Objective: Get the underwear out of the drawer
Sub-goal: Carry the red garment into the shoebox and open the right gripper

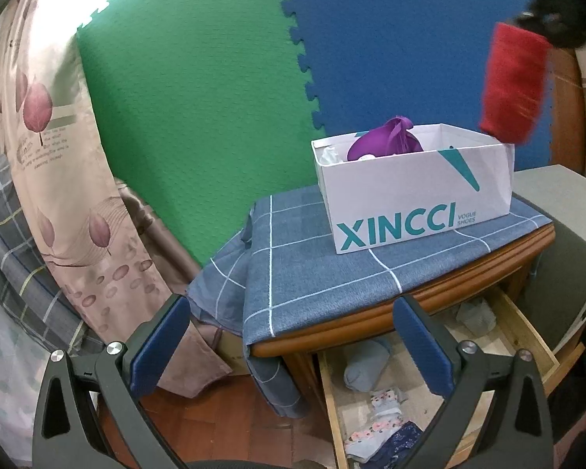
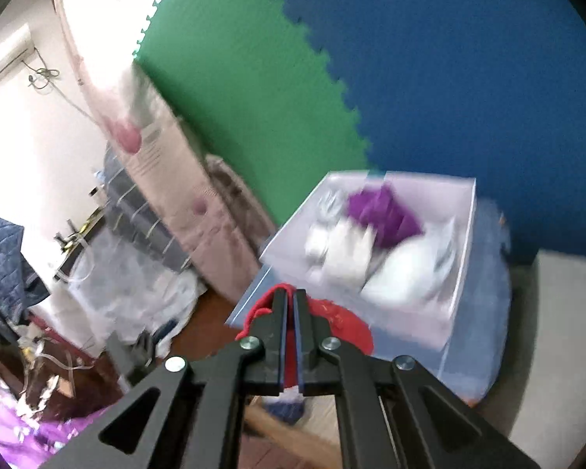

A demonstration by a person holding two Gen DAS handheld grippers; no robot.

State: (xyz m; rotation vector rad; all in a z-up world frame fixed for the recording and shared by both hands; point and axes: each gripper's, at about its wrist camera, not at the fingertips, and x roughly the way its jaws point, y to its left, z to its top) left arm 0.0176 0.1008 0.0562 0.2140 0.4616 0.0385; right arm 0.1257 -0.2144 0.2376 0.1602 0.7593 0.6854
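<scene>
Over on the left a pale curtain [image 1: 58, 179] printed with pink leaves hangs down to the floor, with a grey checked quilt [image 1: 15, 258] bunched behind it. Next to that, green foam mats [image 1: 199, 97] cover the wall and lock into blue foam mats [image 1: 402, 51] further along.

Low in front, the left gripper [image 1: 293, 336] hangs with its blue-padded jaws wide apart and nothing between them. Between and beyond its fingers stands a wooden bedside cabinet [image 1: 429, 297] with a blue checked cloth [image 1: 316, 269] draped over its top. On the cloth sits a white shoebox [image 1: 418, 203] with teal lettering, open at the top, holding a purple garment [image 1: 386, 140] and some white pieces.

Under the cabinet top the drawer [image 1: 334, 410] is pulled out. Inside lie folded grey bundles, a floral piece and a dark blue patterned piece.

To the right, the right gripper [image 2: 290, 293] is up above the cabinet with its jaws pressed together on red underwear [image 2: 347, 324]. The red fabric hangs from the pinch, clear of the drawer, and from the left gripper's view its lower edge dangles just by the far right corner of the shoebox. The right wrist picture is blurred, so finer detail of the cloth is hard to make out. Beside the cabinet on the far right stands a plain grey surface [image 1: 562, 195].
</scene>
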